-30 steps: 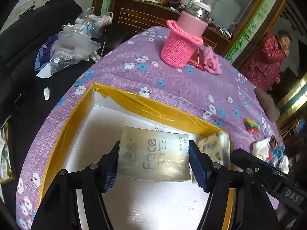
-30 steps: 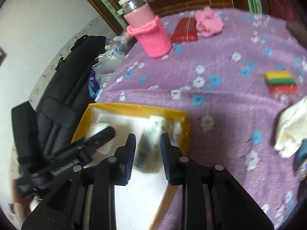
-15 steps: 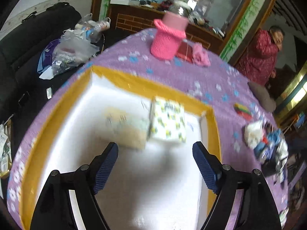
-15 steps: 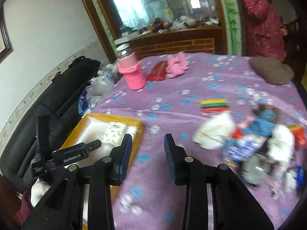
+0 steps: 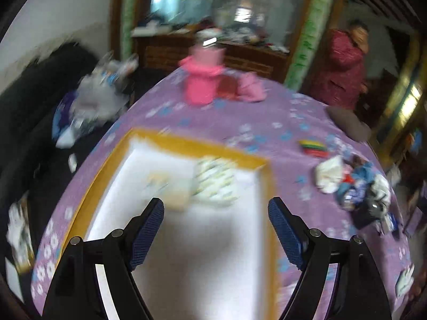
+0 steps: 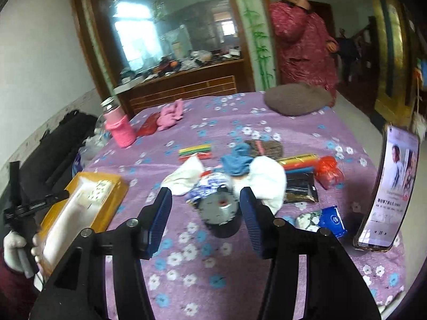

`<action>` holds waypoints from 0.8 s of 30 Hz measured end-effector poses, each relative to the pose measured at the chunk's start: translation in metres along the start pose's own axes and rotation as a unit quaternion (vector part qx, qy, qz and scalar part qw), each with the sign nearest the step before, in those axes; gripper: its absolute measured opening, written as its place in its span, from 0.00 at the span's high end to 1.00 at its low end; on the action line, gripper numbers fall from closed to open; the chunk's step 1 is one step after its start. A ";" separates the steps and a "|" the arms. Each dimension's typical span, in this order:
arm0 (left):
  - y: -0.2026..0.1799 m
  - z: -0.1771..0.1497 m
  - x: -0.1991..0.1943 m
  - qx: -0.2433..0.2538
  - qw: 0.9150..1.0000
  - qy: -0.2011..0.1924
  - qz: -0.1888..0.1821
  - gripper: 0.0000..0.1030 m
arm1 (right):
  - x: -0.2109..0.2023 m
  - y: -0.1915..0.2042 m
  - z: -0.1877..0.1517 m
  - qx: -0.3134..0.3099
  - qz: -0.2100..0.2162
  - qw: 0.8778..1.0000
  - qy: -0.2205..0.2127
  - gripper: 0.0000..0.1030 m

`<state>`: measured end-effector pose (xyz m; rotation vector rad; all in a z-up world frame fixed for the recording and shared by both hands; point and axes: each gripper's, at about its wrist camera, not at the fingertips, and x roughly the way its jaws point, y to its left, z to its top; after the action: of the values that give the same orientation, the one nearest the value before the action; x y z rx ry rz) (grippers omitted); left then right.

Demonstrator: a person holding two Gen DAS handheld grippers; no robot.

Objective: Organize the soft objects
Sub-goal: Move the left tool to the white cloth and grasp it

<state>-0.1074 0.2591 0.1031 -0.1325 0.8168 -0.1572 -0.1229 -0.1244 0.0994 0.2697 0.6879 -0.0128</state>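
Two tissue packs, a pale beige one (image 5: pixel 166 190) and a green-patterned white one (image 5: pixel 216 182), lie side by side in the yellow-rimmed white tray (image 5: pixel 186 144), centre of the blurred left wrist view. Left gripper (image 5: pixel 216 233) hangs above the tray, jaws opening, nothing between them. Over to the right wrist view: right gripper (image 6: pixel 205 225), jaws opening and empty, points at the heap mid-frame on the purple flowered tablecloth (image 6: pixel 186 266): white cloth (image 6: pixel 267 181), blue cloth (image 6: pixel 236 162), round black-and-grey tin (image 6: pixel 220 213). Phone (image 6: pixel 387 189) leans at right.
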 end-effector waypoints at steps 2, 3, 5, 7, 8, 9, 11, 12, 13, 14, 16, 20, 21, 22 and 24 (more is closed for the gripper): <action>-0.035 0.008 -0.003 0.036 0.999 -0.008 -0.006 0.20 | 0.008 -0.012 -0.001 0.016 0.000 1.000 -0.008 0.50; -0.055 0.012 0.001 0.051 0.999 -0.008 -0.010 0.20 | 0.011 -0.018 -0.003 0.021 -0.001 1.000 -0.012 0.50; -0.088 0.018 0.018 0.069 0.997 0.007 -0.021 0.20 | 0.019 -0.025 -0.005 0.029 -0.005 0.999 -0.016 0.50; -0.122 0.022 0.042 0.090 0.995 0.023 -0.033 0.22 | 0.028 -0.034 -0.008 0.035 -0.010 0.999 -0.021 0.50; -0.135 0.023 0.054 0.100 0.994 0.032 -0.032 0.22 | 0.032 -0.037 -0.009 0.035 -0.013 0.999 -0.023 0.50; -0.143 0.023 0.062 0.108 0.993 0.038 -0.032 0.22 | 0.034 -0.042 -0.011 0.036 -0.015 0.999 -0.025 0.50; -0.167 0.024 0.085 0.133 0.989 0.053 -0.040 0.31 | 0.038 -0.049 -0.012 0.040 -0.021 0.998 -0.031 0.50; -0.178 0.023 0.095 0.150 0.986 0.058 -0.039 0.32 | 0.038 -0.051 -0.013 0.041 -0.022 0.998 -0.035 0.50; -0.188 0.023 0.105 0.164 0.984 0.061 -0.035 0.33 | 0.039 -0.054 -0.013 0.043 -0.022 0.998 -0.040 0.50; -0.197 0.023 0.116 0.181 0.981 0.067 -0.033 0.34 | 0.038 -0.058 -0.015 0.045 -0.023 0.998 -0.046 0.50; -0.212 0.024 0.135 0.207 0.975 0.075 -0.029 0.35 | 0.038 -0.065 -0.016 0.054 -0.025 0.997 -0.052 0.50; -0.230 0.029 0.164 0.237 0.969 0.068 -0.017 0.34 | 0.033 -0.073 -0.015 0.073 -0.020 0.995 -0.062 0.50; -0.233 0.029 0.170 0.245 0.967 0.067 -0.009 0.34 | 0.031 -0.075 -0.015 0.077 -0.020 0.995 -0.066 0.50; -0.237 0.029 0.176 0.249 0.966 0.067 -0.006 0.34 | 0.030 -0.076 -0.015 0.081 -0.019 0.994 -0.068 0.50; -0.240 0.025 0.188 0.252 0.965 0.068 -0.004 0.40 | 0.030 -0.079 -0.015 0.086 -0.023 0.994 -0.069 0.50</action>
<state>0.0159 -0.0104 0.0287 0.3587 0.8894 -0.3807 -0.1173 -0.1947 0.0503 0.4153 0.5558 -0.1346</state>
